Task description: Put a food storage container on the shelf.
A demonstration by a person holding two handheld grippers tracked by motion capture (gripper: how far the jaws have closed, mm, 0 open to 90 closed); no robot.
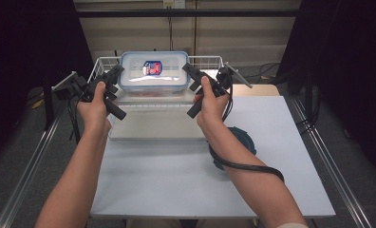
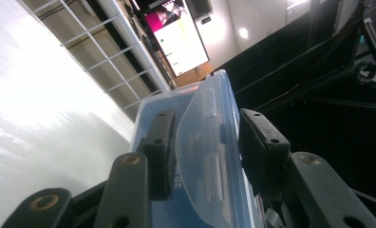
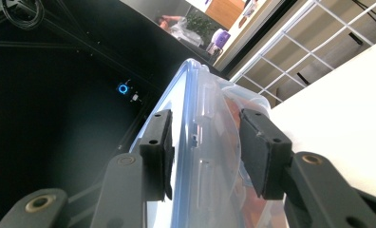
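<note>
Both tools, left tool (image 1: pixel 114 72) and right tool (image 1: pixel 190 69), were clamped on the end flaps of the lidded container (image 1: pixel 154 71), held over the wire rack (image 1: pixel 210 61) at the table's (image 1: pixel 176 175) far edge; mid-carry, and next probably needed a level, synchronized set-down.

One fixed overhead cam, two gripper-mounted cams.
High view sits above the person's side and looks forward and down on the table (image 1: pixel 271 142), mid distance. Left and right gripper views ride on the grippers, looking along their jaws, tilted, very close on opposite ends of the box (image 1: pixel 154 71). All three share the box and wire basket (image 1: pixel 210 61).
</note>
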